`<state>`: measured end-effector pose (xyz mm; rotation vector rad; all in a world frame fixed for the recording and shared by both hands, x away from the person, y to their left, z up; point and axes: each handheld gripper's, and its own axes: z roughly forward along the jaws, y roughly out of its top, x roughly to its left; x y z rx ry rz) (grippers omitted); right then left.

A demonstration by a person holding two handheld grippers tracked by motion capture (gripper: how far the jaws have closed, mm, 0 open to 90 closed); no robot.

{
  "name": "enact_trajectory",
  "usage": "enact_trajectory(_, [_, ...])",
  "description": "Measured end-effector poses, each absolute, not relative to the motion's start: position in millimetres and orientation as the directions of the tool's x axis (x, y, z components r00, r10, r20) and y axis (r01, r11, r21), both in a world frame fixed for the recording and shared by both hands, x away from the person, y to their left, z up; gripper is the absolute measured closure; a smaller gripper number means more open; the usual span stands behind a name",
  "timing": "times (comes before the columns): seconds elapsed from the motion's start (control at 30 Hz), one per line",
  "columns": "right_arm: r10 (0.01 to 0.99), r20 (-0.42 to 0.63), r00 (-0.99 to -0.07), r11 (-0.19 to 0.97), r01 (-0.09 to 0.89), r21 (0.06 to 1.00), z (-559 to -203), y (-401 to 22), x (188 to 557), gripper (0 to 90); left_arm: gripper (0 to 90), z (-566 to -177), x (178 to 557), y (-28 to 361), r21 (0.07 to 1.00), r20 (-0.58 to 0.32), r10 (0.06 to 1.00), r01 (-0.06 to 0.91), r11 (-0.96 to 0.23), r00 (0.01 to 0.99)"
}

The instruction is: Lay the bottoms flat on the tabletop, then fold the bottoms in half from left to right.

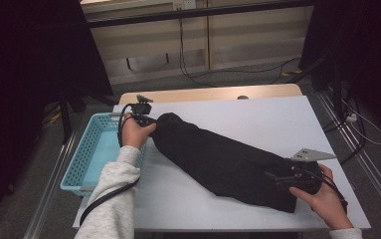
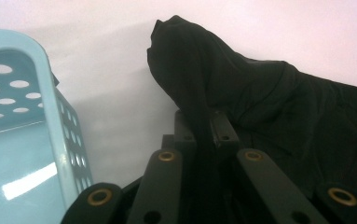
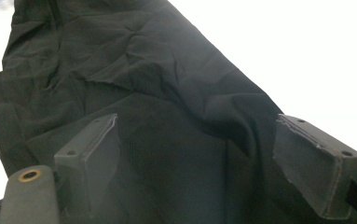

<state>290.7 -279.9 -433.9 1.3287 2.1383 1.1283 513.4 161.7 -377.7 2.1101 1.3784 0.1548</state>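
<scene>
Two hand-held grippers work on one black cloth [image 1: 228, 164], which lies long across the white worktop [image 1: 257, 119], next to a blue basket [image 1: 91, 149]. It looks soft, light and floppy, so it is best grabbed at its ends. The left hand-held gripper [image 2: 204, 135] is pinched tight on a fold at one end. The right hand-held gripper [image 3: 195, 163] has its jaws wide apart over the other end, not squeezing it.
</scene>
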Motion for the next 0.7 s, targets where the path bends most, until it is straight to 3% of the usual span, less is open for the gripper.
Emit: enact_trajectory(0.7, [0.868, 0.089, -0.488, 0.234, 0.561, 0.795, -433.1, -279.3, 291.4, 15.0, 84.5, -368.8, 515.1, 166.3, 0.553, -0.207, 0.871, 0.788, -0.271, 0.445])
